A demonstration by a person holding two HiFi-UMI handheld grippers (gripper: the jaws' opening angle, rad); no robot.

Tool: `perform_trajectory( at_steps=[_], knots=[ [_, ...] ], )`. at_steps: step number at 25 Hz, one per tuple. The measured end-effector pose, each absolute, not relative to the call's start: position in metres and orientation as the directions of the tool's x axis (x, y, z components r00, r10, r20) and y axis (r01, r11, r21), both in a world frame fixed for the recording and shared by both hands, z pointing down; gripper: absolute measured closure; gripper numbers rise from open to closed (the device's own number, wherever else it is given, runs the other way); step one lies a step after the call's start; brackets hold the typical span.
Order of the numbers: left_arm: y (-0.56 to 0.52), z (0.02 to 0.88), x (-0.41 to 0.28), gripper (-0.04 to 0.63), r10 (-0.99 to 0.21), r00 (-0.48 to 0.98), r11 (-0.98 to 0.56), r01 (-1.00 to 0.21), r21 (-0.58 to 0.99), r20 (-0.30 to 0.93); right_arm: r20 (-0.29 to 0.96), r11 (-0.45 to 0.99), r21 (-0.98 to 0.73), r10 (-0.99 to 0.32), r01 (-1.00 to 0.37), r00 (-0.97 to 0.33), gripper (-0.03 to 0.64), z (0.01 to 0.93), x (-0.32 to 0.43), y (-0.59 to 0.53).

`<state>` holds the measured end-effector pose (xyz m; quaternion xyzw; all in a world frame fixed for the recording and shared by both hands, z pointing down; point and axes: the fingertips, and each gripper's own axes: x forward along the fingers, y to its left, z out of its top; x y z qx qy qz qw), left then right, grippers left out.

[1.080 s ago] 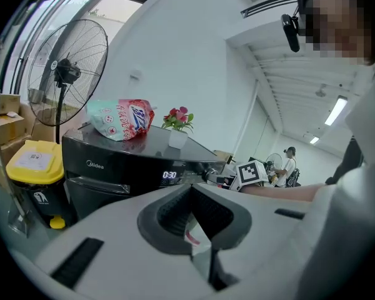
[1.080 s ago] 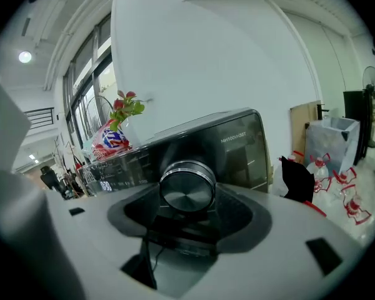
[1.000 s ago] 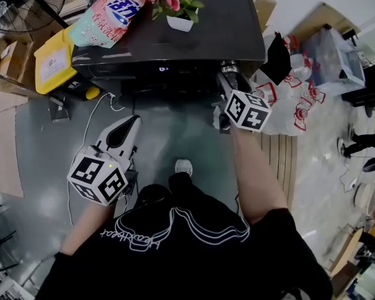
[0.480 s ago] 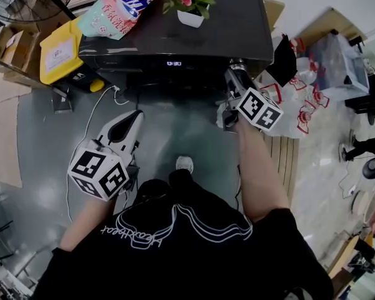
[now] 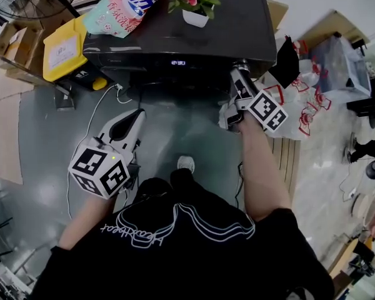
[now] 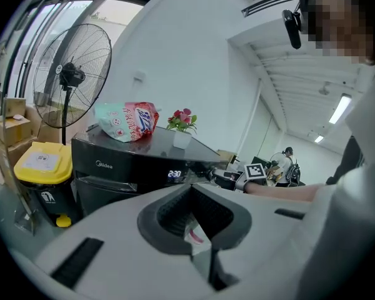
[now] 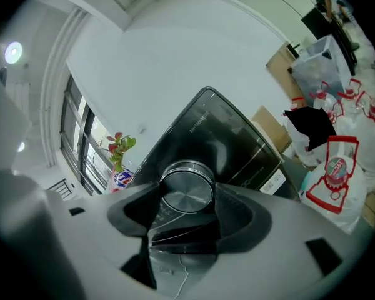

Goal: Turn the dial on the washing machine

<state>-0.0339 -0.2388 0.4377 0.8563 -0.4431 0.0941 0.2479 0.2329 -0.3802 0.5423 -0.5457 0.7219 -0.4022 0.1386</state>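
1. at the front right corner of the black washing machine (image 5: 175, 36), my right fingers (image 7: 244, 217) pinch the silver dial (image 7: 186, 189).
2. my left fingers (image 5: 126, 129), pressed together and empty, hang well apart from it.

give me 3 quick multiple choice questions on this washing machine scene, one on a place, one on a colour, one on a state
1. Where does the potted plant stand?
A. on top of the washing machine
B. on a chair
C. in a sink

2. What colour is the bin beside the machine?
A. red
B. yellow
C. green

3. What is the state of the right gripper?
A. open, away from the machine
B. holding a cup
C. shut on the dial

Answers: 1 A, its white pot sits on the black lid; 2 B, the head view shows it yellow at the machine's left; 3 C, the right gripper view shows both pads against the silver dial.
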Motion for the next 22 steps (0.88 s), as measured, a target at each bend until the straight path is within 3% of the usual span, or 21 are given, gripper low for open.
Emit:
perform_trajectory(
  at_steps=[22],
  knots=[
    [-0.2393,0.4477,-0.0348,0.592,-0.699,0.588,-0.485,-0.808,0.335,0.407,0.059,0.078,-0.943,-0.918,-0.324,-0.392,0.336,0.5473,0.2363,-0.3793]
  ],
)
